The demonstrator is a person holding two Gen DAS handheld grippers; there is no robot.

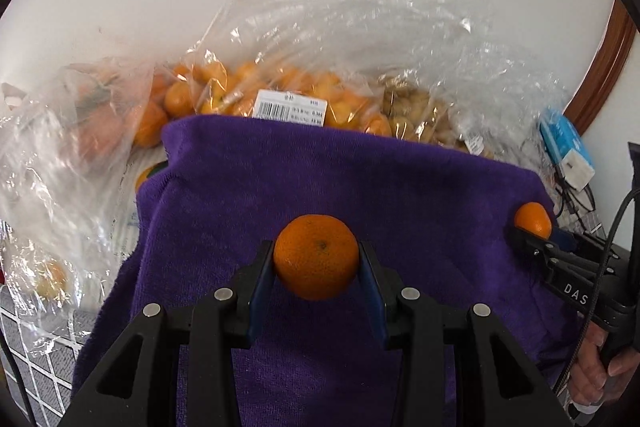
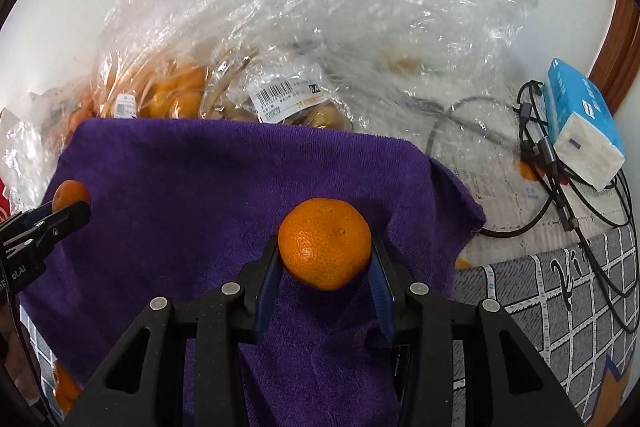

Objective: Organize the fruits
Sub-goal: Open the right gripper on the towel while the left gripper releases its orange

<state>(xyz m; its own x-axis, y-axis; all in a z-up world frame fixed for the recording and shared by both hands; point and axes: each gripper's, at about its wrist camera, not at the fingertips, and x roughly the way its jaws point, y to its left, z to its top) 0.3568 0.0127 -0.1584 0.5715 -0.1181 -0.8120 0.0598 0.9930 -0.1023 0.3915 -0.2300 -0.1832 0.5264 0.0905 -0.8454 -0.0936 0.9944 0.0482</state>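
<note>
Over purple towel (image 1: 320, 179), tangerine (image 1: 316, 257) clamped btwn left gripper (image 1: 316, 267) pads, another (image 2: 325, 243) in right gripper (image 2: 326, 259)

Both wrist views look steeply down, close — sharing the purple towel (image 1: 320, 179) — side by side.

A grey cover with a white grid pattern (image 2: 560, 307) carries everything, with a white printed sheet (image 2: 500, 195) over its far part. A purple towel (image 2: 220, 187) lies spread at the centre. At 12 o'clock from the towel sit clear plastic bags of fruit (image 1: 240, 95). At 2 o'clock lie a blue tissue pack (image 2: 580, 123) and black cables (image 2: 560, 187).
</note>
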